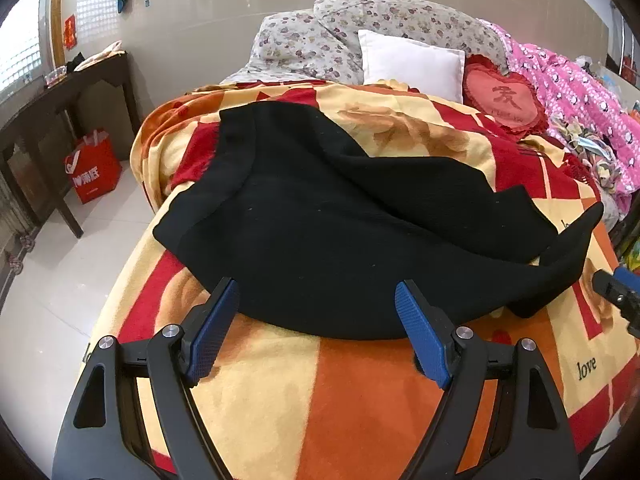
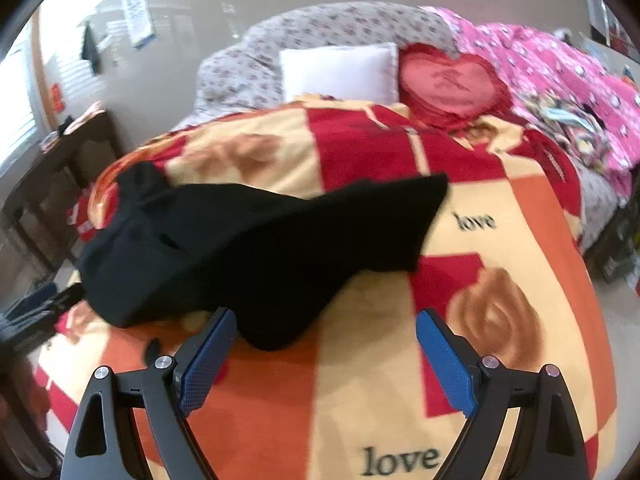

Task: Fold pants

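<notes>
- Black pants [image 1: 320, 216] lay loosely crumpled across the near half of the bed, on the red, orange and cream blanket [image 1: 360, 400]; not yet flat, nothing folded that I could make out.
- One narrow end, a leg or cuff by the look, trailed off toward the right side in the left wrist view; the wider mass sat left of centre with several overlapping creases.
- Fabric looked like a soft knit: light, limp, no stiffness. My read: it would drape and sag from any single pinch, and could drag on the fuzzy blanket rather than slide.
- Best hold, as I judged it: two separated pinches on an edge, e.g. the waistband corners or both cuffs, so it could be shaken flat first. Which end was the waistband I couldn't tell; black on black hid the seams.
- Left gripper [image 1: 320, 320] was angled down at the near hem, jaws wide, the hem just between the tips but no pad pressing on it.
- Right gripper [image 2: 326, 340] was also tilted down, jaws wide and empty; a black lobe of cloth sat just ahead of its left finger. That view was motion-blurred, so contact was uncertain.
- Beyond: white pillow [image 1: 412, 62], red heart cushion [image 1: 500, 98], floral bedding [image 1: 312, 40], pink quilt [image 1: 572, 92] at the head; dark side table [image 1: 52, 112] and red bag [image 1: 94, 170] on the floor to the left.
</notes>
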